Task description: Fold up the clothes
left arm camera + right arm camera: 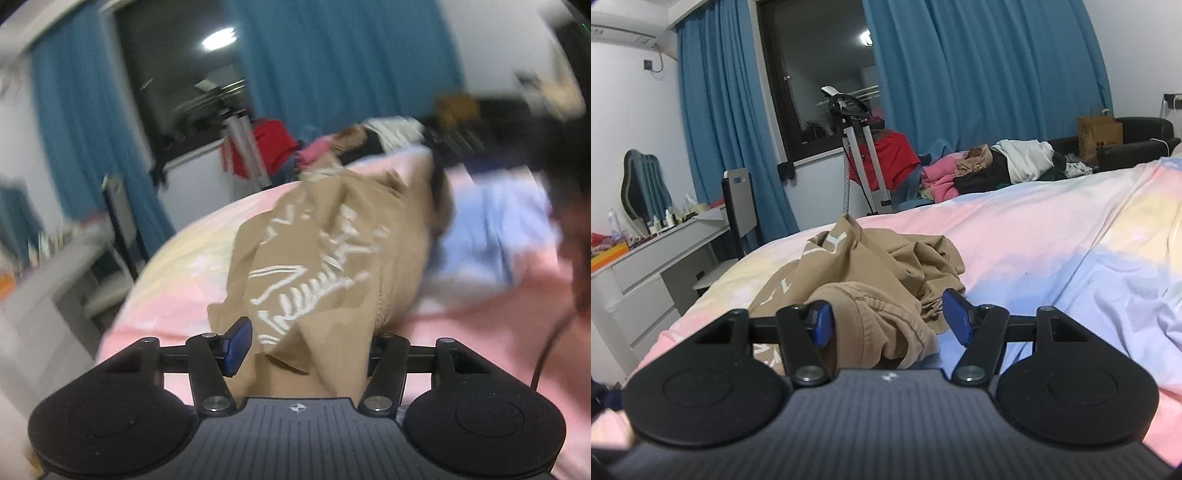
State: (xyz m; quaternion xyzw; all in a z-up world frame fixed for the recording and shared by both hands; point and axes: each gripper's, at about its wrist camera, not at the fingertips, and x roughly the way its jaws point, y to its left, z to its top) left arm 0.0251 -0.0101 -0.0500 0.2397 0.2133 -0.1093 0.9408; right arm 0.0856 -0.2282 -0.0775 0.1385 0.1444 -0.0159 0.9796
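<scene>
Currently: left tool (303, 350) pinching tan shirt (314, 266); right tool (886, 319) spread over its hem at lower centre. Advice: grip edge, not bunch.

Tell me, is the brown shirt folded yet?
No. The brown shirt lies crumpled in a heap on the bed, wrinkled and bunched.
</scene>
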